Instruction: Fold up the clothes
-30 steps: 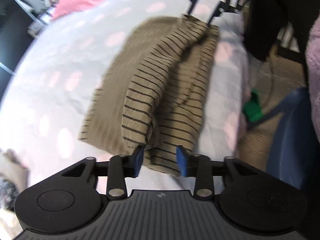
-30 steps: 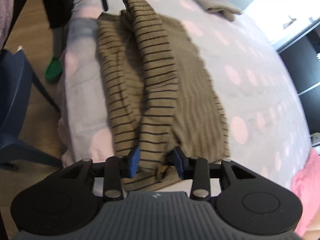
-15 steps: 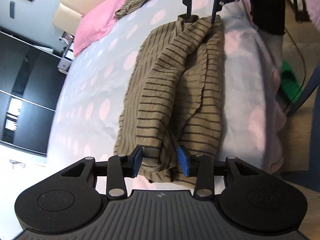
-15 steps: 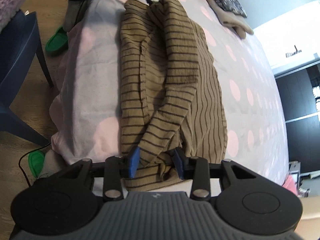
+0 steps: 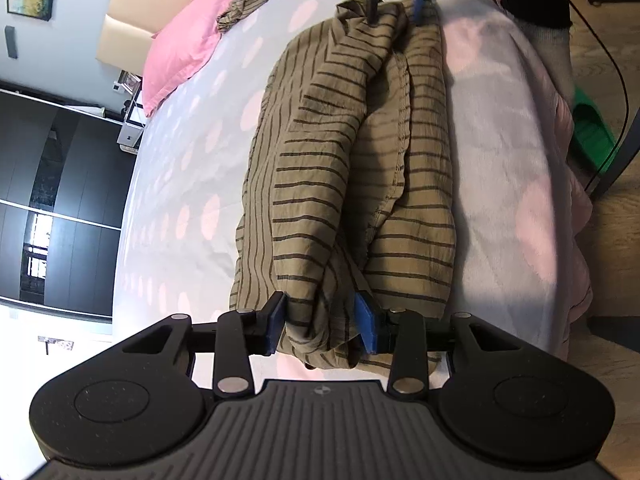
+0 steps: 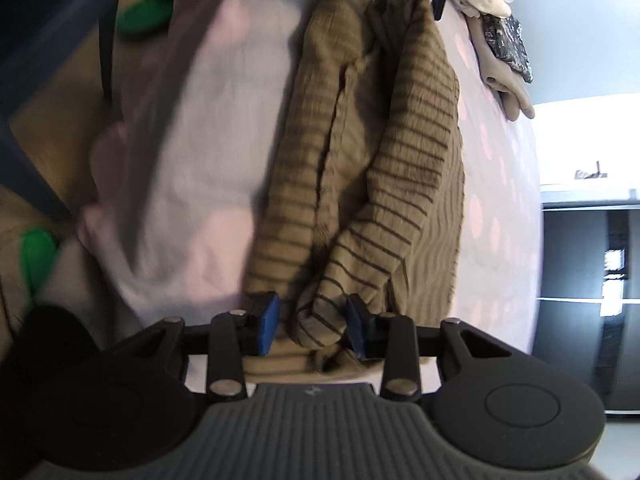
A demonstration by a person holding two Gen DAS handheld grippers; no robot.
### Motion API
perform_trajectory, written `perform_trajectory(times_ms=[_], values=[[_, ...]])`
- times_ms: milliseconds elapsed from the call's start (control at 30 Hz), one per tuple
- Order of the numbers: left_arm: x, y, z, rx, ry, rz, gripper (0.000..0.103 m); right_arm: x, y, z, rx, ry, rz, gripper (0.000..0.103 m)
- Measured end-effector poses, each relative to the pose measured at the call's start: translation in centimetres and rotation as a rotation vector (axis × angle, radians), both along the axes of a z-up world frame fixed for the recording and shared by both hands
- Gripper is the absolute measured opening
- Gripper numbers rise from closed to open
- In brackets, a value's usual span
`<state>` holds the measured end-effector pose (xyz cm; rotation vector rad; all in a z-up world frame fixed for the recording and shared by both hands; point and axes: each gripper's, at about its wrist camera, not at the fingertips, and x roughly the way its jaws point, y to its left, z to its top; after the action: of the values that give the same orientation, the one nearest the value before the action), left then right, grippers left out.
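Stretched straighter than before, the striped shirt (image 5: 344,184) has each end bunched between both grippers' half-open jaws.

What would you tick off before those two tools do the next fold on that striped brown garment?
1. Left tool has cloth between its fingers: ok, a bunched end of the striped garment sits there.
2. Right tool has cloth at the opposite end: ok.
3. Both grips firm: cannot tell; fingers stand apart around thick folds.
4. Garment fully on the bedspread: ok, though it lies near the bed's edge.
5. Layers flat and even: not ok, one sleeve drapes diagonally across the body.
6. Room on the bed beside it: ok, bare dotted cover.
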<state>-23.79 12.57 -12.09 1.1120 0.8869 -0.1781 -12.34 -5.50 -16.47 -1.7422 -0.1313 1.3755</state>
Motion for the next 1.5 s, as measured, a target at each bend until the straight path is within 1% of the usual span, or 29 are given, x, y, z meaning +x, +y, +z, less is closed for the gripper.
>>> perform_trajectory(times_ms=[33, 67, 100, 133, 200, 267, 333, 367, 433, 467, 533, 633, 733, 800, 867, 900, 933, 1000, 1033, 1100, 1233, 1267, 1367, 1400, 1433, 1500], values=[[0.1, 0.0, -0.1, 0.005, 0.006, -0.001, 0.025, 0.1, 0.2, -0.1, 0.007, -0.007, -0.008, 0.012], [0.2, 0.1, -0.2, 0.008, 0.012, -0.002, 0.018, 0.3, 0.4, 0.0, 0.018, -0.002, -0.025, 0.008], [0.3, 0.2, 0.0, 0.003, 0.020, 0.000, 0.006, 0.5, 0.5, 0.5, 0.035, 0.008, -0.045, 0.006], [0.3, 0.3, 0.4, -0.014, 0.029, 0.005, 0.004, 0.9, 0.6, 1.1, 0.052, 0.031, -0.074, 0.006], [0.3, 0.7, 1.8, -0.080, 0.042, 0.023, 0.002, 1.8, 0.9, 2.9, 0.084, 0.109, -0.143, 0.005], [0.2, 1.3, 3.4, -0.166, 0.067, 0.038, 0.002, 3.0, 0.8, 5.1, 0.098, 0.230, -0.209, 0.005], [0.0, 1.9, 4.4, -0.249, 0.113, 0.039, 0.002, 4.1, 0.7, 6.7, 0.085, 0.356, -0.261, 0.005], [0.0, 2.2, 4.6, -0.274, 0.137, 0.036, 0.002, 4.4, 0.6, 7.1, 0.066, 0.406, -0.275, 0.005], [0.2, 2.4, 3.8, -0.257, 0.166, 0.042, 0.002, 4.8, 0.8, 6.9, 0.018, 0.466, -0.288, 0.005], [0.2, 2.3, 3.1, -0.236, 0.181, 0.038, 0.002, 4.8, 0.9, 6.5, -0.008, 0.476, -0.288, 0.005], [0.5, 2.1, 1.8, -0.208, 0.207, 0.034, 0.002, 4.6, 1.8, 5.4, -0.053, 0.464, -0.289, 0.005], [1.2, 1.5, -0.3, -0.170, 0.230, 0.021, 0.002, 4.3, 2.9, 3.6, -0.084, 0.405, -0.305, 0.005], [1.4, 1.4, -1.7, -0.159, 0.255, 0.030, 0.002, 4.2, 3.3, 2.6, -0.100, 0.401, -0.313, 0.005], [0.9, 1.9, -1.0, -0.189, 0.245, 0.047, 0.003, 4.2, 3.5, 2.0, -0.111, 0.398, -0.318, 0.007], [0.5, 2.3, -0.3, -0.219, 0.235, 0.065, 0.007, 4.0, 3.2, 2.2, -0.109, 0.399, -0.312, 0.014], [0.3, 2.5, 0.0, -0.234, 0.230, 0.074, 0.016, 3.9, 3.0, 2.6, -0.106, 0.407, -0.311, 0.020], [0.1, 2.7, 0.4, -0.249, 0.226, 0.083, 0.030, 3.9, 2.6, 3.2, -0.102, 0.423, -0.317, 0.031], [-0.3, 3.2, 1.0, -0.279, 0.216, 0.101, 0.046, 3.8, 2.0, 4.3, -0.095, 0.455, -0.327, 0.031], [-0.5, 3.4, 1.5, -0.297, 0.211, 0.111, 0.046, 3.9, 1.7, 5.0, -0.083, 0.471, -0.334, 0.031], [-0.6, 4.2, 3.0, -0.356, 0.197, 0.143, 0.046, 4.2, 0.9, 6.4, -0.035, 0.504, -0.352, 0.031], [0.1, 5.7, 6.8, -0.538, 0.153, 0.198, 0.046, 6.0, -0.4, 9.6, 0.120, 0.593, -0.414, 0.028], [0.3, 6.2, 7.6, -0.585, 0.139, 0.218, 0.046, 6.4, -0.3, 10.1, 0.156, 0.607, -0.437, 0.026], [2.0, 8.1, 9.5, -0.734, 0.067, 0.336, 0.044, 6.8, 1.5, 11.1, 0.256, 0.615, -0.546, 0.018], [2.8, 8.5, 9.6, -0.752, 0.049, 0.387, 0.038, 7.4, 2.1, 11.4, 0.289, 0.646, -0.607, 0.018], [3.5, 8.7, 9.8, -0.771, 0.032, 0.438, 0.036, 7.9, 2.7, 11.7, 0.321, 0.676, -0.668, 0.016], [4.7, 9.2, 9.9, -0.804, -0.009, 0.546, 0.036, 9.0, 3.4, 12.1, 0.387, 0.753, -0.787, 0.014]])
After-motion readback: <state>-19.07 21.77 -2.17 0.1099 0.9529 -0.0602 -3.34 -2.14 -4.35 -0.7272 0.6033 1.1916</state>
